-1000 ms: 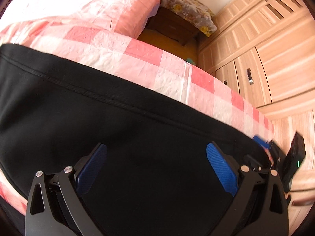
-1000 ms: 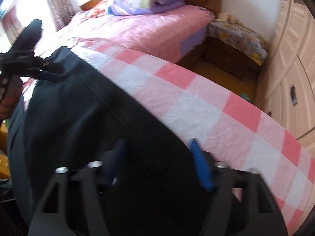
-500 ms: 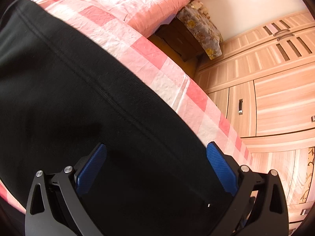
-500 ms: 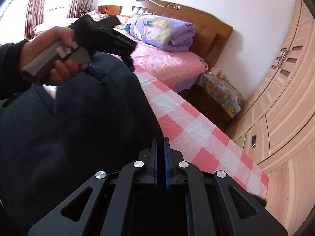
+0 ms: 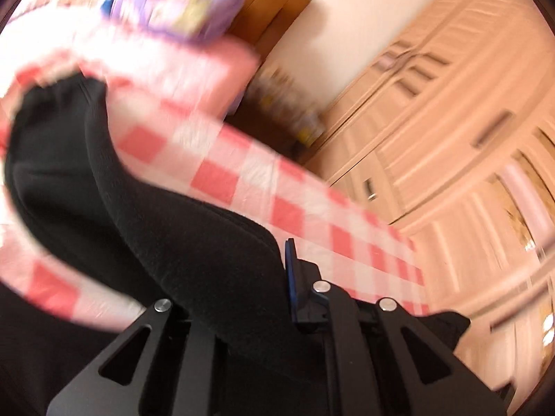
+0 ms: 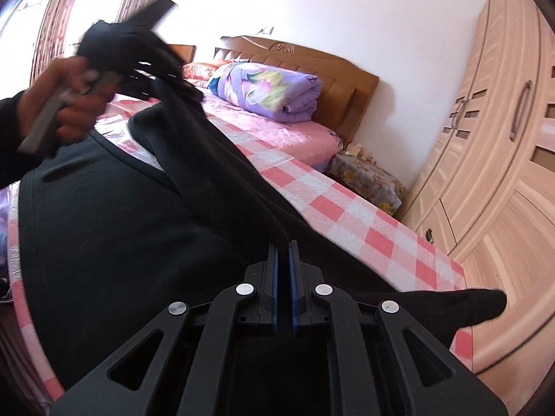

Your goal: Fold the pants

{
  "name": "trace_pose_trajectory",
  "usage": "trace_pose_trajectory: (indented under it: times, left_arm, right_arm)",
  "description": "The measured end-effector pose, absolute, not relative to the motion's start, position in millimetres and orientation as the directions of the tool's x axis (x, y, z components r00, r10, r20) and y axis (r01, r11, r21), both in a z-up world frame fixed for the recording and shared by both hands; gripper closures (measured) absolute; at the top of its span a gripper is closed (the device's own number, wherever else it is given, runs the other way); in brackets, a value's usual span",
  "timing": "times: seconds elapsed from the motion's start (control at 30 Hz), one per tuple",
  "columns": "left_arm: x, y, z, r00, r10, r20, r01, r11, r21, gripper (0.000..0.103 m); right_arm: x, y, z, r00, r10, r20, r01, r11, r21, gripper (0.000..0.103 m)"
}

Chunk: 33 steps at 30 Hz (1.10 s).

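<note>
Black pants (image 6: 114,222) lie on a pink-and-white checked surface (image 6: 350,215). My right gripper (image 6: 283,242) is shut on an edge of the pants, which hang from it. My left gripper (image 5: 277,253) is shut on the pants (image 5: 180,228) too; only its right blue pad (image 5: 290,277) shows, the cloth hides the other. In the right wrist view the left gripper (image 6: 138,52), in a hand, holds the cloth raised at the upper left. A fold of cloth stretches between both grippers above the rest of the pants.
A bed (image 6: 277,128) with a folded purple quilt (image 6: 270,90) and a wooden headboard stands behind. A nightstand (image 6: 364,176) with a floral cover sits beside it. Wooden wardrobes (image 6: 496,159) fill the right side.
The left gripper has shut on the pants and lifted them; the left wrist view is now blurred and tilted up. The right gripper, shut since half a second ago, has risen with the cloth.
</note>
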<state>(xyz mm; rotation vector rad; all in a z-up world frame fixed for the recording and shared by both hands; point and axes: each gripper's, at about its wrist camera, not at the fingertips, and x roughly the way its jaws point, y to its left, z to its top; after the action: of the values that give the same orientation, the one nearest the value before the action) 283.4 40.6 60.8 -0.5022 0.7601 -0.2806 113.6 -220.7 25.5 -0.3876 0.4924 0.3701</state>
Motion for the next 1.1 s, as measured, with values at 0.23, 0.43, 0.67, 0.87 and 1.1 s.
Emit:
trace_pose_trajectory:
  times: [0.23, 0.43, 0.67, 0.87, 1.1]
  left_arm:
    - [190.6, 38.8, -5.9, 0.650, -0.388, -0.654, 0.096, 0.895, -0.436, 0.081]
    - [176.5, 70.4, -26.3, 0.635, -0.444, -0.632, 0.008, 0.822, -0.570, 0.023]
    - [172.2, 85.0, -32.7, 0.612, -0.532, -0.585, -0.005, 0.737, -0.676, 0.023]
    - [177.6, 78.8, -33.5, 0.609, -0.521, -0.599, -0.013, 0.748, -0.664, 0.023]
    - [178.9, 77.4, -30.8, 0.602, -0.534, -0.594, -0.009, 0.739, -0.674, 0.023]
  right_arm:
    - [94.5, -237.8, -6.7, 0.719, 0.218, -0.660, -0.387, 0.914, -0.120, 0.045]
    - [37.1, -306.6, 7.2, 0.793, 0.231, -0.564, -0.166, 0.972, 0.165, 0.015]
    - [66.7, -410.4, -31.0, 0.784, 0.346, -0.516, 0.090, 0.759, 0.645, 0.031]
    - [115.5, -421.8, -33.3, 0.791, 0.318, -0.522, 0.156, 0.720, 0.676, 0.036]
    - [148.2, -441.0, -56.1, 0.746, 0.347, -0.568, 0.244, 0.651, 0.719, 0.052]
